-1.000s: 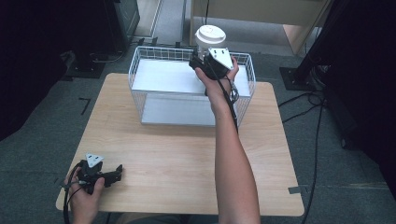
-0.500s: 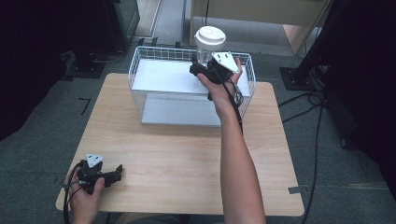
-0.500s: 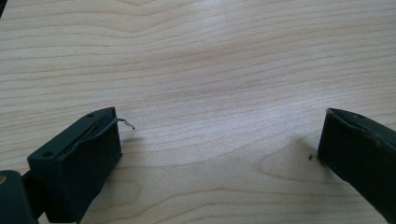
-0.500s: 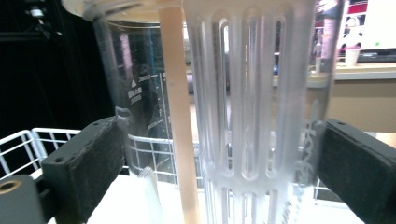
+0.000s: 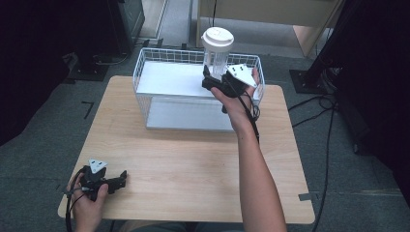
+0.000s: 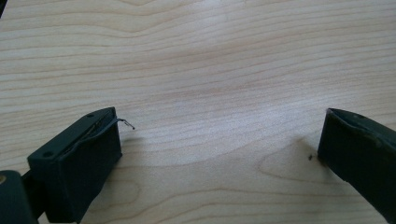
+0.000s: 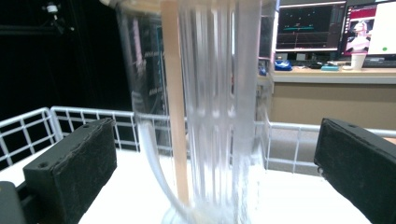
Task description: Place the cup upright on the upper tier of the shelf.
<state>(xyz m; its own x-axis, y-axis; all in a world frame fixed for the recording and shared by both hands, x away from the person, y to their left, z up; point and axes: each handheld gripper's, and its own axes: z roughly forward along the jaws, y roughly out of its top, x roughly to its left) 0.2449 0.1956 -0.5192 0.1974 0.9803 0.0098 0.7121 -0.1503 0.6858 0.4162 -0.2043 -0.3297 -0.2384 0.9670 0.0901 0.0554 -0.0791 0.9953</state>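
Note:
A tall clear ribbed container (image 5: 217, 55) with a white lid stands in the back right corner of a white wire basket (image 5: 188, 114). My right gripper (image 5: 213, 81) is inside the basket just in front of it, open. In the right gripper view the container (image 7: 210, 93) stands between the two wide-apart jaws of that gripper (image 7: 215, 144), touching neither, with a pale stick inside it. My left gripper (image 5: 120, 180) rests at the table's near left corner, open; its own view has that gripper (image 6: 219, 135) over bare wood.
The wooden table (image 5: 193, 164) is bare in front of the basket. Cables (image 5: 329, 121) trail over the floor to the right. Dark cabinets stand at the back left. A desk with lit monitors (image 7: 327, 28) lies beyond the basket.
My right gripper has drawn slightly back toward the near side, low on the container. The container and the left gripper have not moved.

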